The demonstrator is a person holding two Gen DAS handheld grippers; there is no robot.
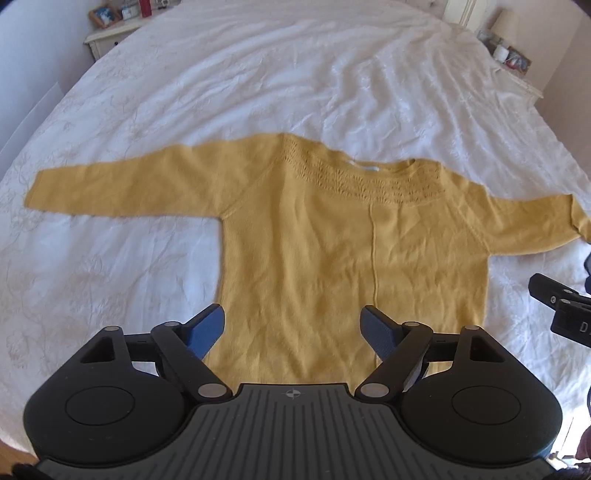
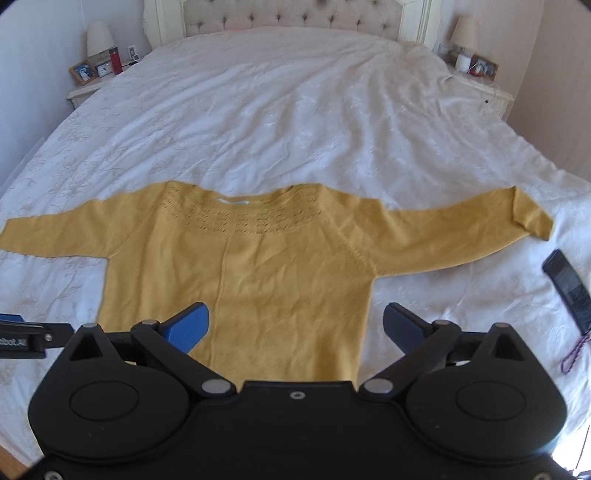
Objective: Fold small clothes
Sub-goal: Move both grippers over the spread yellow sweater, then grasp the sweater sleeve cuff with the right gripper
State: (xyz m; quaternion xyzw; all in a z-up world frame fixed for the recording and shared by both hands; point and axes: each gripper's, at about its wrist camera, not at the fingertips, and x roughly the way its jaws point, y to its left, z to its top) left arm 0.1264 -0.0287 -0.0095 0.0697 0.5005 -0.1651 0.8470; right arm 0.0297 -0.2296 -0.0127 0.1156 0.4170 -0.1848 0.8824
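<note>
The yellow sweater point(image 1: 314, 236) lies flat at twelve o'clock of both the left gripper point(image 1: 293, 328) and right gripper point(image 2: 295, 326), wide open and empty, so a shallow pinch could slip off the thin knit.

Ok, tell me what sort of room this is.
A bedroom, most likely: a yellow sweater lies spread flat on a white-covered bed with a tufted headboard, and a lamp stands on a bedside table.
</note>
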